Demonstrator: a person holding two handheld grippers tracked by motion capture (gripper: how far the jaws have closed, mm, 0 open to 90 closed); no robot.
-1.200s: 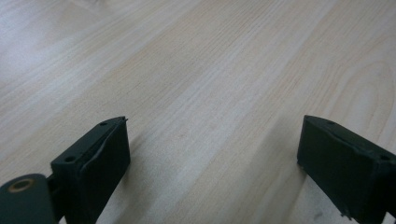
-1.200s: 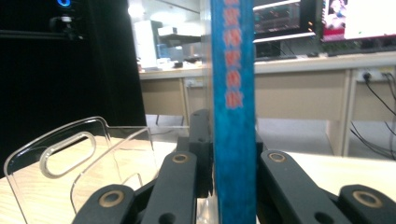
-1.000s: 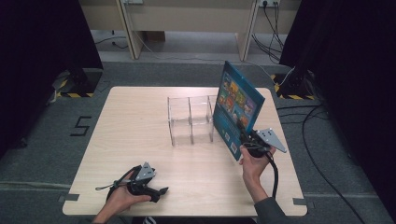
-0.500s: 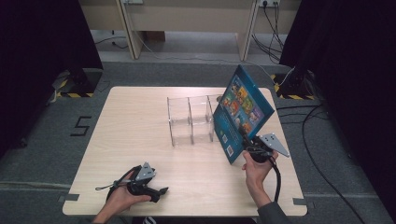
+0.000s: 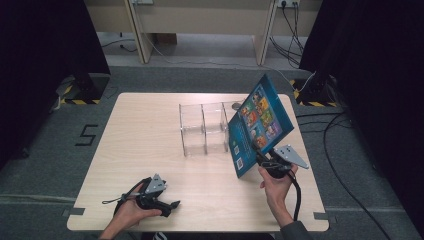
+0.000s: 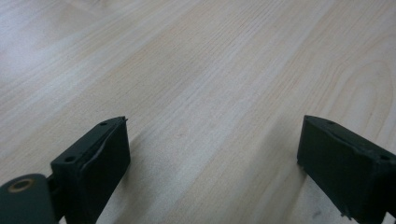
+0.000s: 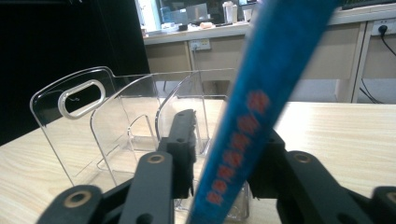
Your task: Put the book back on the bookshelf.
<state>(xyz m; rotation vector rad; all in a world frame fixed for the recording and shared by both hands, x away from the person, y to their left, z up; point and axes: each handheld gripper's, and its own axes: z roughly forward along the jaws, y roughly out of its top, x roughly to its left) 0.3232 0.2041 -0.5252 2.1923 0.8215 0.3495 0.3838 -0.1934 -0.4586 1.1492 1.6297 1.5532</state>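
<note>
My right gripper (image 5: 263, 161), jaws just easing apart, loosely brackets one flat glossy blue book (image 5: 260, 125). One clear three-slot plastic rack (image 5: 205, 130) beside it. Left gripper (image 5: 167, 206) spread, resting on wood-grain table (image 5: 140, 130).

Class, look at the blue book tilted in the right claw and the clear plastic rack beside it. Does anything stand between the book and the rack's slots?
Nothing visible does. The blue book leans at the right end of the clear rack, with its lower corner between the jaws of the right claw, which have just been opening. The rack's slots look empty.
</note>
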